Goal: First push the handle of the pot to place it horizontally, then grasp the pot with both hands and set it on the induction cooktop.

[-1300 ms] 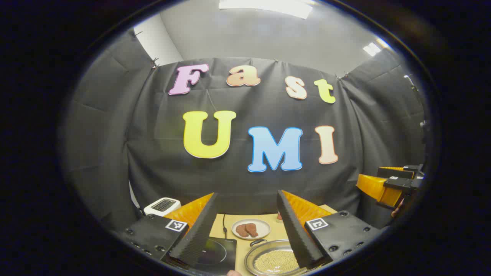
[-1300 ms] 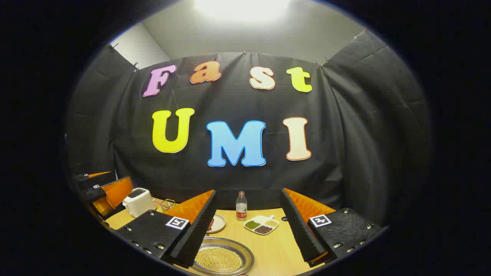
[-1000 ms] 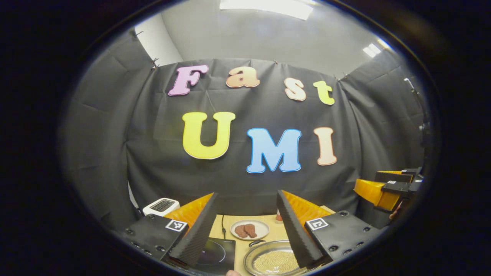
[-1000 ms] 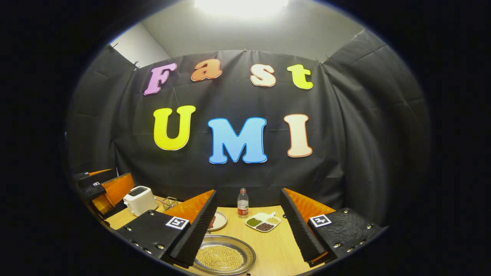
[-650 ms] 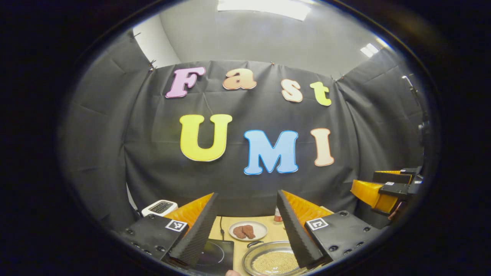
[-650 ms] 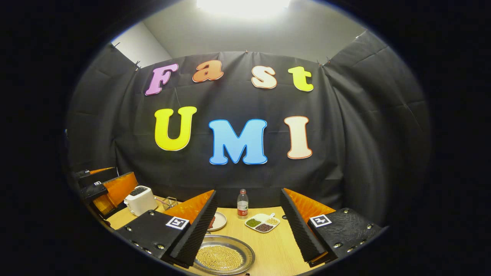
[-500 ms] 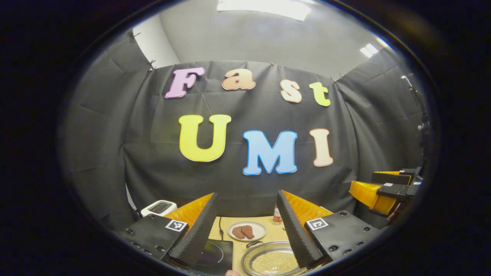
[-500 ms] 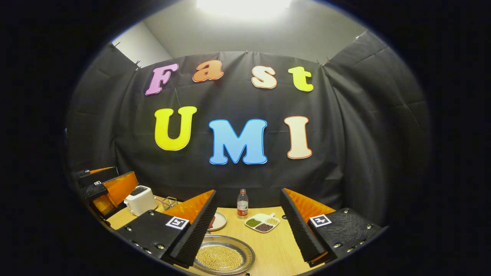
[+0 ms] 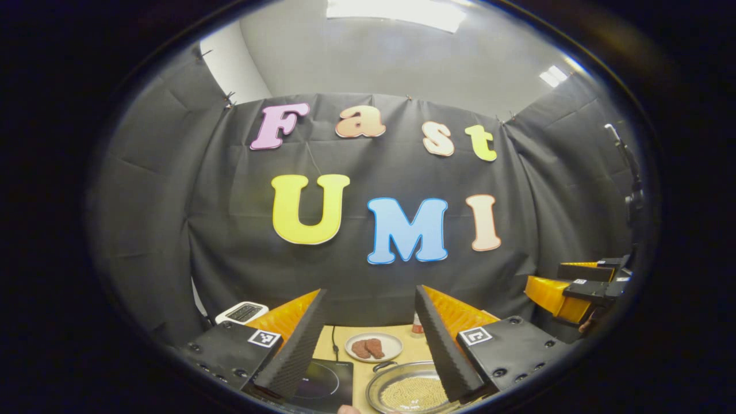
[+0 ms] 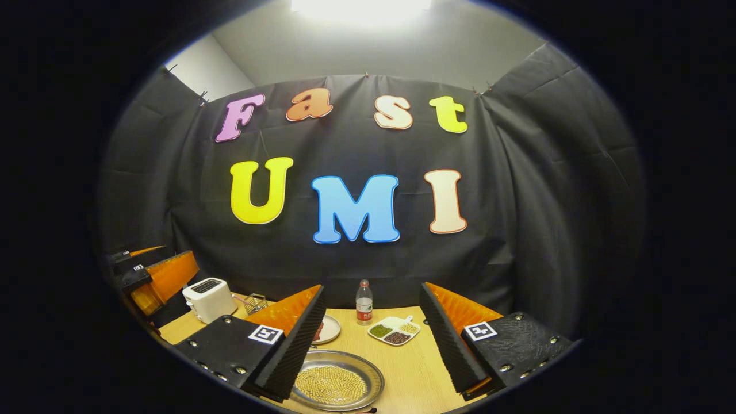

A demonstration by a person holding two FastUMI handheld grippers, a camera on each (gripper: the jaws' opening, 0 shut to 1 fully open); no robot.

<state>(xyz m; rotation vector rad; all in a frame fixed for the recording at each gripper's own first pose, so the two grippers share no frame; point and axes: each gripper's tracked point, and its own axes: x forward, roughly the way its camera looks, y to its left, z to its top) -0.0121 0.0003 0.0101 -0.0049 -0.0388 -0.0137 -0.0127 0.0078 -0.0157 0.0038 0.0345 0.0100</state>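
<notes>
Both the left gripper (image 9: 371, 322) and the right gripper (image 10: 371, 319) hover wide apart above the bench (image 10: 411, 374). The bean-filled pot (image 10: 336, 386) sits near the front edge, beside the induction cooktop (image 9: 325, 382).

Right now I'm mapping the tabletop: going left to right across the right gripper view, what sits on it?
Toaster → wire basket → bottle → divided dish of beans.

Pot (image 10: 336, 384): shiny bare metal, smooth rim. Induction cooktop (image 9: 322, 384): glossy dark glass. Table (image 10: 414, 371): matt pale wood-grain. My finger pads (image 9: 296, 351): ribbed, matt, rough-looking. Toaster (image 10: 208, 299): smooth white plastic. Bottle (image 10: 363, 310): clear plastic. Booth wall: matt creased cloth.
</notes>
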